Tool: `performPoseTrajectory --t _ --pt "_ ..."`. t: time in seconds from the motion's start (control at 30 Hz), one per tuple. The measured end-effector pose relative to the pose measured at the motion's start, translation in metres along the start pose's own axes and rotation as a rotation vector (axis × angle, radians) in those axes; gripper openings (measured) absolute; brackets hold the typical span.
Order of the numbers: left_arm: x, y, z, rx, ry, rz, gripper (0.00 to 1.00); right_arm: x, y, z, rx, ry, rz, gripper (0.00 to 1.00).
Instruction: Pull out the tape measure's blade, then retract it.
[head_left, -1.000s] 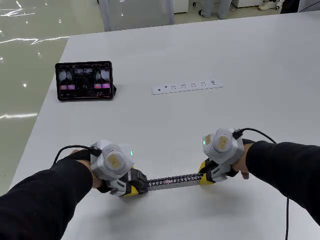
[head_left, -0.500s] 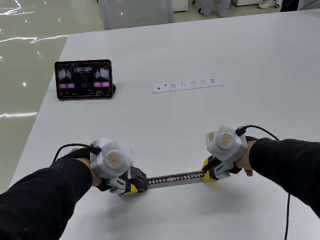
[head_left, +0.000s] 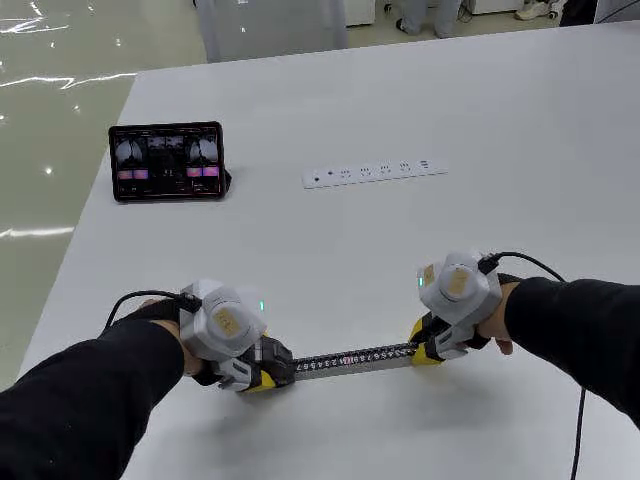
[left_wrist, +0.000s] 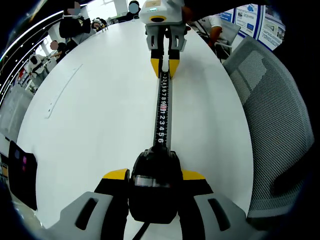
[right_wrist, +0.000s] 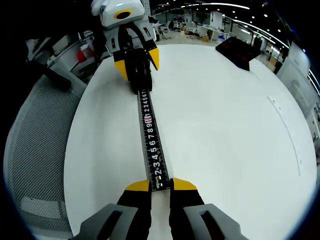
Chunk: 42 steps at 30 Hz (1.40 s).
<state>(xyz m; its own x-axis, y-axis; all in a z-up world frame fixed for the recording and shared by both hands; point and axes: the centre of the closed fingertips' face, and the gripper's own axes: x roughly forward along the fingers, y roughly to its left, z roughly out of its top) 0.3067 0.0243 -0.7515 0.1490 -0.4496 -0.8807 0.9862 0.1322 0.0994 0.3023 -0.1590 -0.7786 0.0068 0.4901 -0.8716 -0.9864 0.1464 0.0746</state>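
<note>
Extension looks underway: near the desk's (head_left: 420, 90) front edge the left gripper's (left_wrist: 154, 175) fingers clamp the tape measure case (left_wrist: 154, 200) and the right gripper's (right_wrist: 160, 186) fingers pinch the blade (right_wrist: 150, 130) tip, so next probably comes a steady straight pull, then a controlled retraction.

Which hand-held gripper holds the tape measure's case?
The left hand-held gripper: its jaws clamp the black case, while the right hand-held gripper pinches the tip of the blade.

Your white table (head_left: 400, 100) stretches ahead of the jaws. Glossy floor (head_left: 60, 120) lies beyond its edge, and a grey mesh chair (left_wrist: 270, 100) sits beside them.
</note>
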Motion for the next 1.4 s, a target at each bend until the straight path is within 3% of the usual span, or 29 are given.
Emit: performPoseTrajectory --t 1.4 --pt "0.000 0.000 0.000 -0.011 -0.002 0.006 0.33 -0.011 -0.004 -0.018 0.003 0.011 -0.004 0.09"
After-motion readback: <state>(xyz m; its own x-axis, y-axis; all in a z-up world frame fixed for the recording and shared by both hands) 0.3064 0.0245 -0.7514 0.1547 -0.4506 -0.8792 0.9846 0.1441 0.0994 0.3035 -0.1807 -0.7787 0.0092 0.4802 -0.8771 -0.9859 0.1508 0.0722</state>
